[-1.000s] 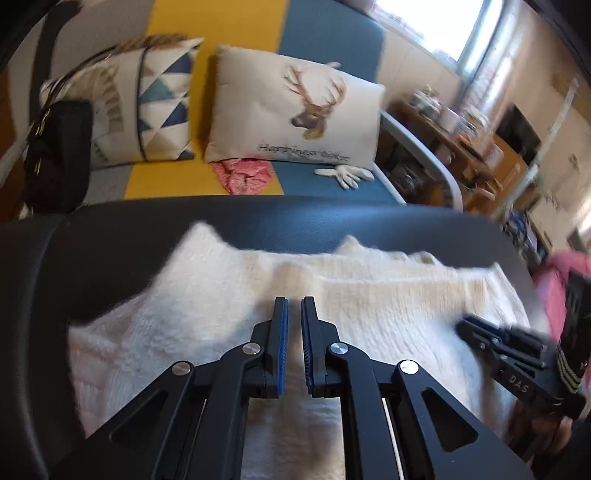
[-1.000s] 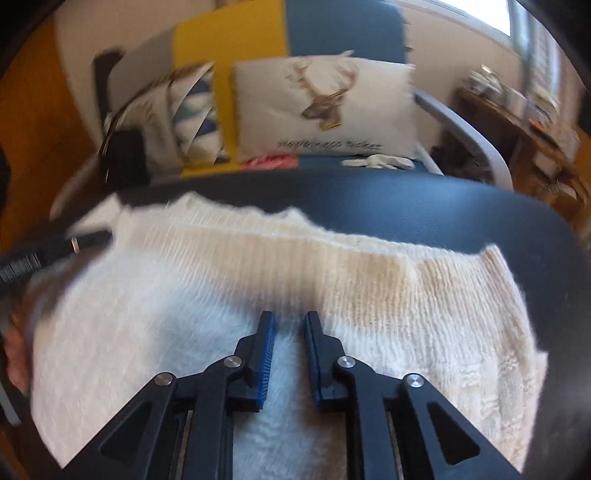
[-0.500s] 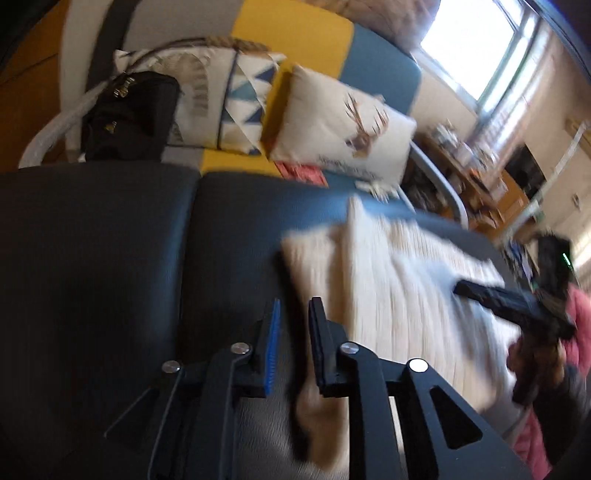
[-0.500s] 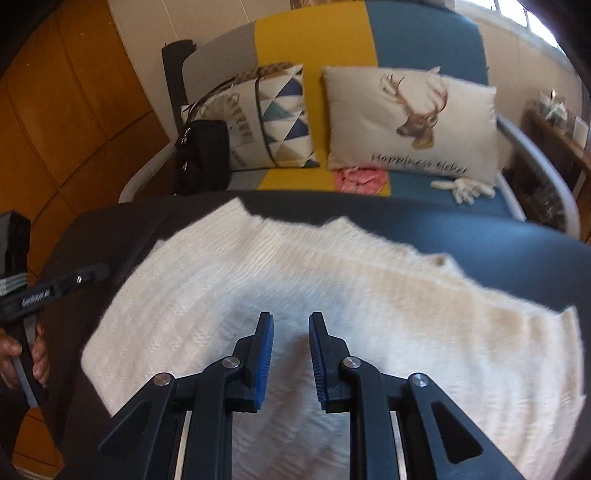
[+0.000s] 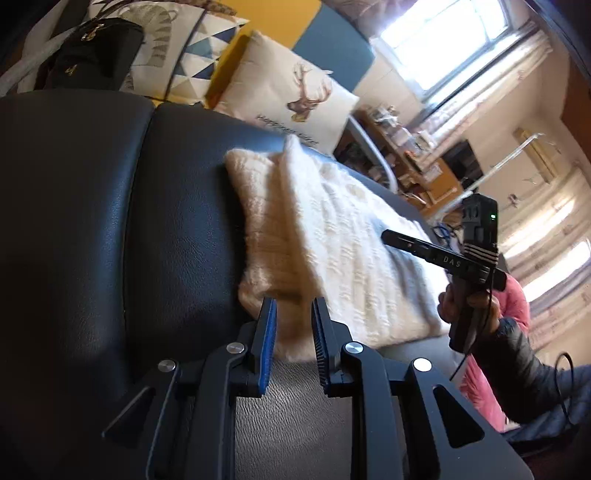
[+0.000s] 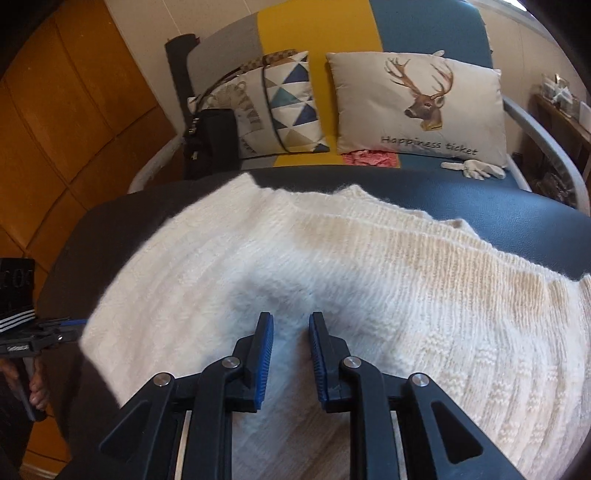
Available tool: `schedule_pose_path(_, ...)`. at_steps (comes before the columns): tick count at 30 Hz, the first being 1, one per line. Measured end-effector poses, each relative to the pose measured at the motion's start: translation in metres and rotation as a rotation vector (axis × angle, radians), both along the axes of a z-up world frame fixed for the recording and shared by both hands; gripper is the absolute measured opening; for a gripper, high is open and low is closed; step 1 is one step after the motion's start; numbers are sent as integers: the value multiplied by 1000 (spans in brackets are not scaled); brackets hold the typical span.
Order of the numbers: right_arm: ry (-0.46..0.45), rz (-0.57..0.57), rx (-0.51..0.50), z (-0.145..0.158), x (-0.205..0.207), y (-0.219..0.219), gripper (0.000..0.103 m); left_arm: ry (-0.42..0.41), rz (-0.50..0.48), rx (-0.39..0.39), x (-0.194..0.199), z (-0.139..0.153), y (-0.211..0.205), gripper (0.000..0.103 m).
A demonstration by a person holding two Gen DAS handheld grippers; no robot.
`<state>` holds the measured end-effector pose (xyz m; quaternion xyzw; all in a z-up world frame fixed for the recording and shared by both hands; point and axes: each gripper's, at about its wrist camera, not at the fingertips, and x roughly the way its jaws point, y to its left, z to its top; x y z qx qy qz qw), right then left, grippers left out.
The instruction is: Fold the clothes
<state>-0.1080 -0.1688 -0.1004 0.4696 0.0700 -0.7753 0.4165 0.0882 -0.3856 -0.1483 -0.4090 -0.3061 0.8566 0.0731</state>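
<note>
A black padded bench (image 6: 498,218) carries the work, and behind it stands a sofa (image 6: 317,33) with a deer cushion (image 6: 417,107), a triangle cushion (image 6: 291,107) and a black bag (image 6: 210,144).

The white knitted sweater (image 6: 332,266) lies flat on the bench and covers most of its right half. In the left wrist view its left side edge sits near the seam in the middle of the bench, and there a second layer of knit lies on top of the first. So I judge that one fold at least is already made and the sweater is now a thick oblong. I cannot tell where the sleeves are; probably they are tucked inside. The piece is wide, so I think one more fold, end over end, and some smoothing are left to do.

The left gripper (image 5: 291,314) is at the near left corner of the sweater. Its jaws have just been opening and stand a little apart; the corner of the knit shows in the gap between them, but the pads do not press on it. The right gripper (image 6: 291,325) hangs above the middle of the sweater, near its front edge. Its jaws have also been opening a little, and nothing is pinched between them.
</note>
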Motion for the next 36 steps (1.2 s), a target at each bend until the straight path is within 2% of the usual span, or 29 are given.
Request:
schedule_pose_path(3, 7, 43, 28, -2, 9, 1, 20, 3, -41, 13, -1, 1, 3, 21)
schedule_pose_path(6, 17, 42, 24, -8, 12, 4, 20, -9, -89, 2, -9, -2, 9, 34)
schedule_pose_path(8, 13, 28, 19, -9, 12, 5, 20, -31, -110, -12, -16, -8, 10, 35)
schedule_pose_path(15, 31, 29, 49, -7, 11, 1, 20, -34, -215, 68, -23, -19, 13, 35)
schedule_pose_path(16, 30, 30, 51, -7, 10, 1, 20, -35, -234, 76, -24, -19, 18, 34)
schedule_pose_path(17, 27, 30, 51, -7, 10, 1, 20, -28, -233, 70, -23, -19, 22, 13)
schedule_pose_path(18, 24, 40, 52, -6, 10, 2, 20, -27, -237, 54, -20, -18, 26, 5)
schedule_pose_path(19, 20, 49, 54, -6, 10, 3, 20, -20, -238, 41, -13, -16, 31, 5)
schedule_pose_path(23, 7, 125, 77, -4, 16, 10, 20, 41, -231, 90, 36, 1, 42, 4)
schedule_pose_path(25, -4, 164, 67, -6, 21, 17, 20, 6, -237, 92, 53, -6, 54, 5)
schedule_pose_path(26, -5, 181, 59, -8, 24, 20, 20, -33, -235, 119, 58, -15, 59, 5)
schedule_pose_path(28, -9, 173, 59, -7, 26, 21, 20, -82, -205, 95, 64, -27, 68, 5)
schedule_pose_path(30, -63, 151, 45, 1, 26, 20, 20, -87, -209, 143, 65, -30, 73, 7)
schedule_pose_path(31, -79, 146, 29, 7, 26, 18, 20, -82, -189, 143, 65, -28, 74, 10)
schedule_pose_path(34, -72, 195, -2, 24, 35, 0, 20, -66, -184, 143, 60, -22, 77, 17)
schedule_pose_path(36, -63, 234, 8, 30, 40, -23, 21, -54, -184, 171, 58, -18, 78, 21)
